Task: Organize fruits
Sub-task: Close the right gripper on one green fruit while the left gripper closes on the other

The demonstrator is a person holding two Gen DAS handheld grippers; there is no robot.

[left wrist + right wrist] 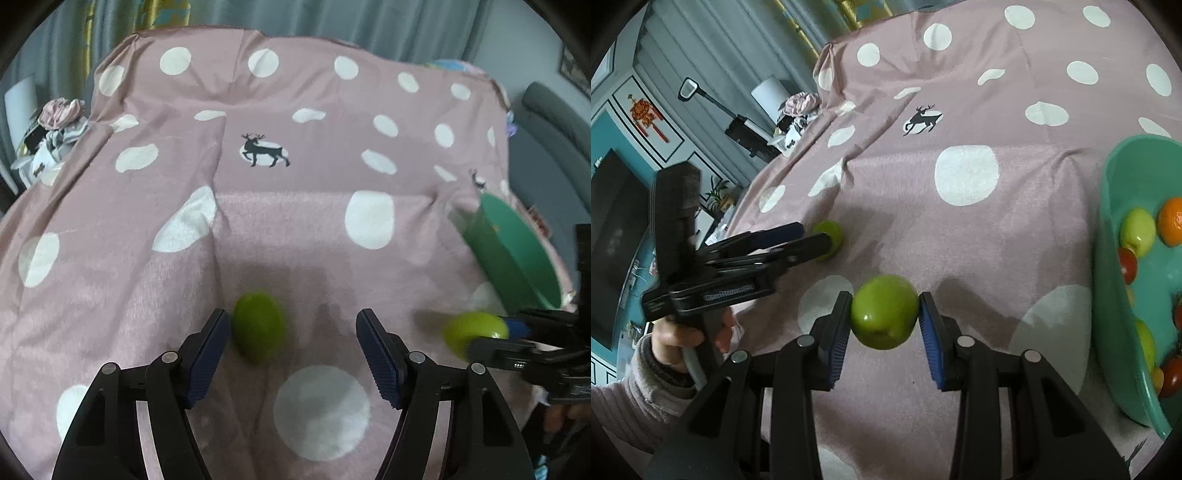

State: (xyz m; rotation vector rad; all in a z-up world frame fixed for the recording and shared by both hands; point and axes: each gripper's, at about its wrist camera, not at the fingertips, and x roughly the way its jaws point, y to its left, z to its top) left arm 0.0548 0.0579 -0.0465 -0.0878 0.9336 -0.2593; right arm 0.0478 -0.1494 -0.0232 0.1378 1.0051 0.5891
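In the left wrist view, the left gripper [293,354] is pointing down at the spotted cloth [295,229] near its front edge. A loose green fruit [260,326] is lying on the cloth just beside the inner face of the left finger, well apart from the right one, its long axis running roughly away from the camera. The jaws are standing released with nothing pressed between them. The teal bowl [517,251] is sitting toward the cloth's right edge.

In the right wrist view, the right gripper [884,314] is clenching a green apple [884,312], both pads touching its sides, lifted off the cloth. The bowl [1108,280], holding several fruits, is lying to its right, so the right hand is nearer it.
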